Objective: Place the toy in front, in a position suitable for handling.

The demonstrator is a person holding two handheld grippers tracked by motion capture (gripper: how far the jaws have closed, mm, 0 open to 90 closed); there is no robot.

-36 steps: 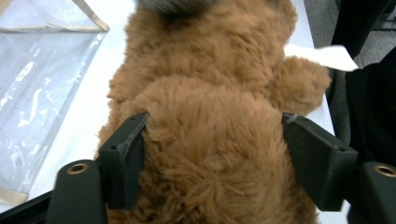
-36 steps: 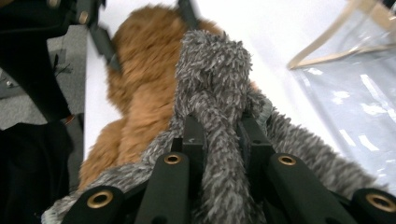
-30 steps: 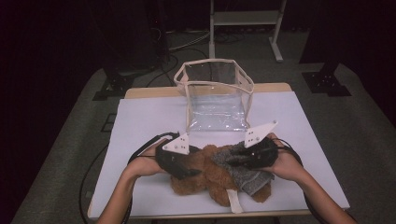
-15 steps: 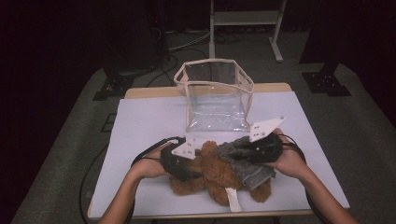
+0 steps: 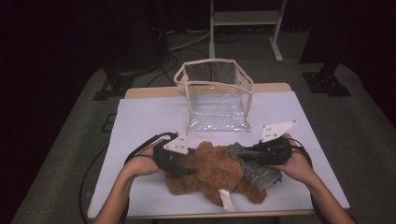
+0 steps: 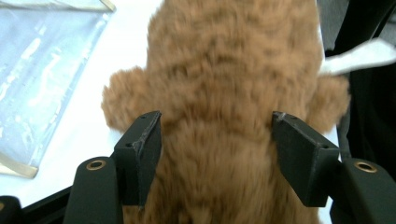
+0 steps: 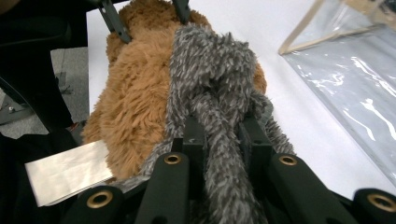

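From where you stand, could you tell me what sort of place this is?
Probably a recording lab: a white-covered table in a dark room, cables across the floor, and a metal stand behind.

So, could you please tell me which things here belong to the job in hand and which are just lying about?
In the job:
brown plush toy
grey furry cloth
left claw, around the toy
right claw, shut on the cloth

Lying about:
clear bag, open, standing behind
metal stand beyond the table
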